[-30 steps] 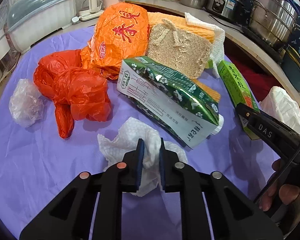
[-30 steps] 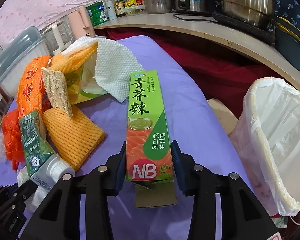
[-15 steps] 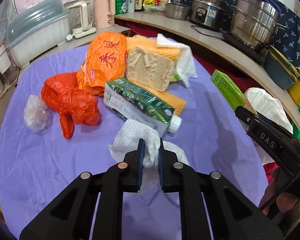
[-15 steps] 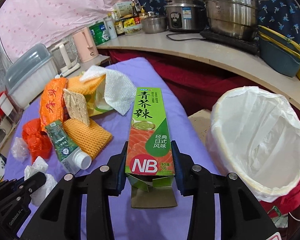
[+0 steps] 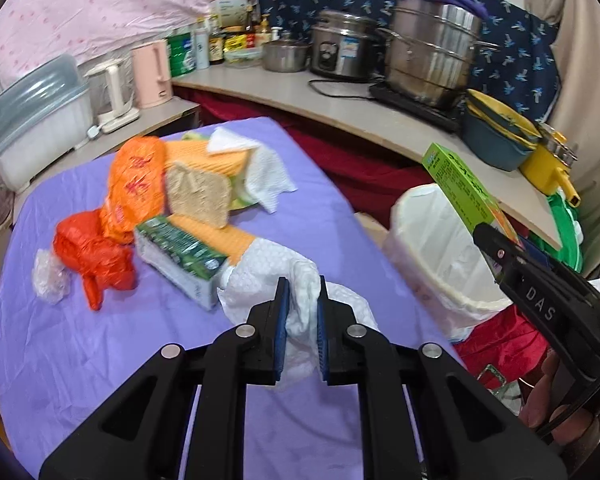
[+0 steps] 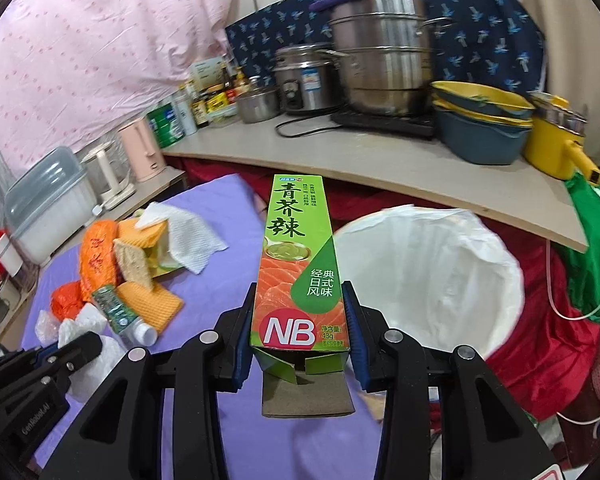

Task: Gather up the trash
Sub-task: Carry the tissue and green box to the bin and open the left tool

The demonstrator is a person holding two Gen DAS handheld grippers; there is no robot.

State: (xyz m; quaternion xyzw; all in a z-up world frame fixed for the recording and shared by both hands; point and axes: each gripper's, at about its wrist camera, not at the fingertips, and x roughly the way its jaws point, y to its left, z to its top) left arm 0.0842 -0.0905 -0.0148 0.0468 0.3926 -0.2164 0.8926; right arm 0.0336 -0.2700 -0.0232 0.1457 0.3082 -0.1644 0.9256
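My left gripper (image 5: 300,320) is shut on a crumpled white paper towel (image 5: 296,280) and holds it above the purple table (image 5: 100,352). My right gripper (image 6: 300,320) is shut on a long green wasabi box (image 6: 298,264), lifted beside the white-lined trash bin (image 6: 432,276). The box also shows in the left wrist view (image 5: 464,192) over the bin (image 5: 432,248). Trash lies on the table: a green carton (image 5: 180,256), a red plastic bag (image 5: 92,256), an orange bag (image 5: 136,184), orange foam netting (image 5: 216,236), a loofah pad (image 5: 198,196), a white towel (image 5: 268,176), clear plastic wrap (image 5: 50,276).
A curved counter (image 6: 380,168) behind the bin carries steel pots (image 6: 380,60), stacked basins (image 6: 480,120) and a yellow pot (image 6: 552,144). A dish box (image 5: 36,120) and kettles (image 5: 152,72) stand at the far left. Red cloth (image 6: 540,340) hangs around the bin.
Both grippers have risen and swung right, toward the bin. The paper towel is lifted off the table. The green box has left the table and now hangs near the bin.
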